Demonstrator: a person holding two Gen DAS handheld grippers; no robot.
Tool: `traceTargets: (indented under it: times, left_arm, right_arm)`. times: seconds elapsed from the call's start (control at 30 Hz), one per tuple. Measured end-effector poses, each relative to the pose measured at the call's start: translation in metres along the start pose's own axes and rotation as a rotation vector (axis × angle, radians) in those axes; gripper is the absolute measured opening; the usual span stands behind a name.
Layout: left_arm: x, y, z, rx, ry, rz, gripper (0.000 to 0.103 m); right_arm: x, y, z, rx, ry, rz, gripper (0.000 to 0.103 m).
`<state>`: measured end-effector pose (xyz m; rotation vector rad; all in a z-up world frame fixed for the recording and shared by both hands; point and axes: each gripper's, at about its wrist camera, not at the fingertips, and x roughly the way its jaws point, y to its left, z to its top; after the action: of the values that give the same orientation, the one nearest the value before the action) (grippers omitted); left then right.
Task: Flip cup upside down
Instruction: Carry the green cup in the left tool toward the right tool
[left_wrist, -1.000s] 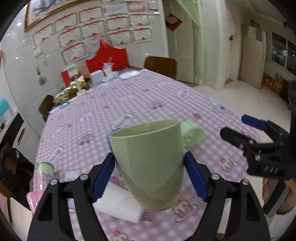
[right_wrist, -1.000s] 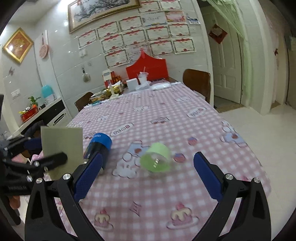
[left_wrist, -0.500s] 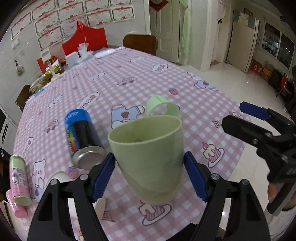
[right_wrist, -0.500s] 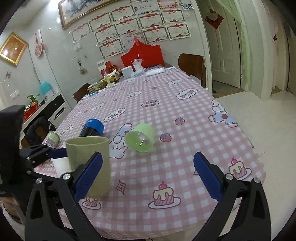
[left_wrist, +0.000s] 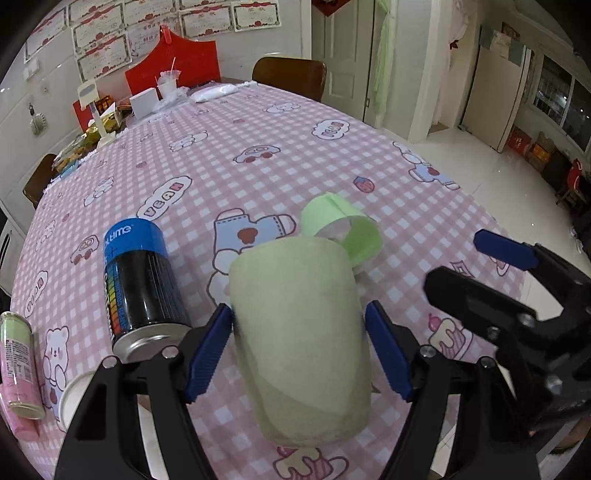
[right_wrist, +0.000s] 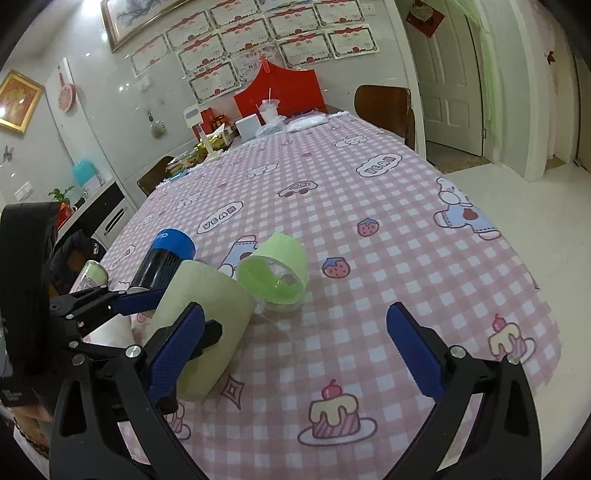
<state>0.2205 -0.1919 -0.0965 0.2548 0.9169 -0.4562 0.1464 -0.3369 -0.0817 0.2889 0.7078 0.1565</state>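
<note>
A pale green cup (left_wrist: 301, 339) is held between the blue pads of my left gripper (left_wrist: 298, 345), which is shut on it. The cup is tilted forward, its rim pointing away and down toward the pink checked tablecloth (left_wrist: 258, 155). In the right wrist view the same cup (right_wrist: 201, 325) leans at the left, held by the left gripper (right_wrist: 166, 314). My right gripper (right_wrist: 295, 354) is open and empty above the table's near edge; it also shows in the left wrist view (left_wrist: 491, 273) at the right.
A bright green cup (left_wrist: 338, 229) lies on its side just beyond the held cup. A blue and black can (left_wrist: 142, 280) lies to the left, with a pink and green can (left_wrist: 16, 365) and a white cup (left_wrist: 75, 398) at the near left. Clutter and chairs are at the far end.
My left gripper has tipped the cup forward, so its open rim now faces away and down. The right gripper has stayed open near the table's front edge.
</note>
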Motion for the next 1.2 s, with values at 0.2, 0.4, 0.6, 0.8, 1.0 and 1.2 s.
traceTargets:
  times: [0.2,0.4,0.6,0.8,1.0,1.2]
  left_arm:
    - [-0.001,0.004,-0.001,-0.008,-0.007,-0.005,0.074]
    - [-0.001,0.016,-0.002,-0.042,-0.016,-0.012,0.074]
    - [-0.002,0.021,-0.006,-0.058,-0.031,-0.006,0.074]
    - [-0.007,0.023,-0.007,-0.058,-0.047,-0.007,0.074]
    - [-0.028,0.031,-0.014,-0.064,-0.106,-0.003,0.074]
    - [-0.055,0.052,-0.029,-0.12,-0.171,0.046,0.074]
  right_arm:
    - [0.011,0.003,0.001,0.005,0.012,0.006,0.095]
    - [0.013,0.006,0.002,0.012,0.013,0.005,0.095]
    - [0.016,0.011,0.002,0.008,0.021,0.002,0.095]
    - [0.018,0.018,0.003,0.015,0.035,0.025,0.095]
    - [0.018,0.029,0.005,0.042,0.061,0.091,0.095]
    - [0.021,0.043,0.005,0.071,0.105,0.145,0.095]
